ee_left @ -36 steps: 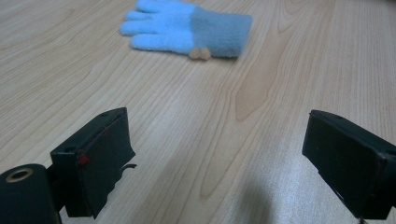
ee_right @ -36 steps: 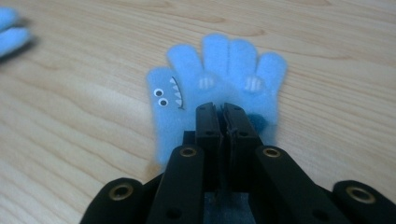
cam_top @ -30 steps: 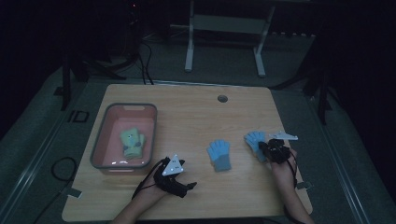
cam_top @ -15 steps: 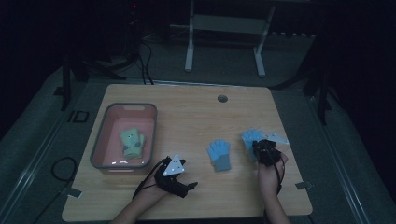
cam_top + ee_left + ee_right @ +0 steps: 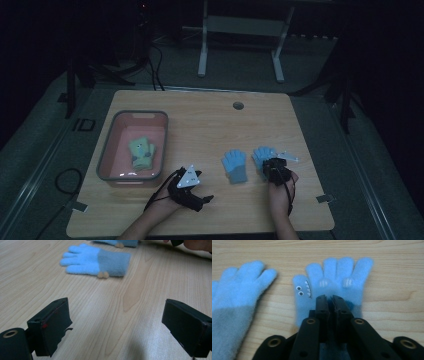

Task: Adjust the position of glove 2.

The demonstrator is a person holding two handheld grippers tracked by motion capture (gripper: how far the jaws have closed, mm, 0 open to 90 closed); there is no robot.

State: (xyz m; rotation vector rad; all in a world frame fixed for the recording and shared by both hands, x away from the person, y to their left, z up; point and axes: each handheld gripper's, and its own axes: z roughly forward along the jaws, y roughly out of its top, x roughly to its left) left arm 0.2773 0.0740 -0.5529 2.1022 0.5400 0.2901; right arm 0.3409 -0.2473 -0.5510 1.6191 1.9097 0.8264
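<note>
Blue fleece at the lower right of the high view: a monster glove [image 5: 260, 154] flat on the wooden bench [image 5: 210, 120], fingers toward the top of the frame. Carries googly eyes and a row of white teeth on the thumb side, plain in the right gripper view. Lies just beside a second, plain blue glove [image 5: 234, 166] with a grey cuff, a strip of bare wood between the two. Right gripper [image 5: 273, 169] low over the monster glove, tips on the palm just below the finger roots. Jaws nearly together with a thin slit left, and just now opening a little; cannot tell whether a pinch of fleece sits in that slit. Left gripper [image 5: 204, 201] near the bottom centre of the high view, low over the bench and aimed toward the plain glove. Jaws spread wide, bare wood between them, nothing gripped. Stands well apart from both gloves, which lie toward the top of the left gripper view. Off at the left of the high view, a pink bin [image 5: 107, 150] with a grey rim, holding a green glove [image 5: 141, 152] on its floor.
</note>
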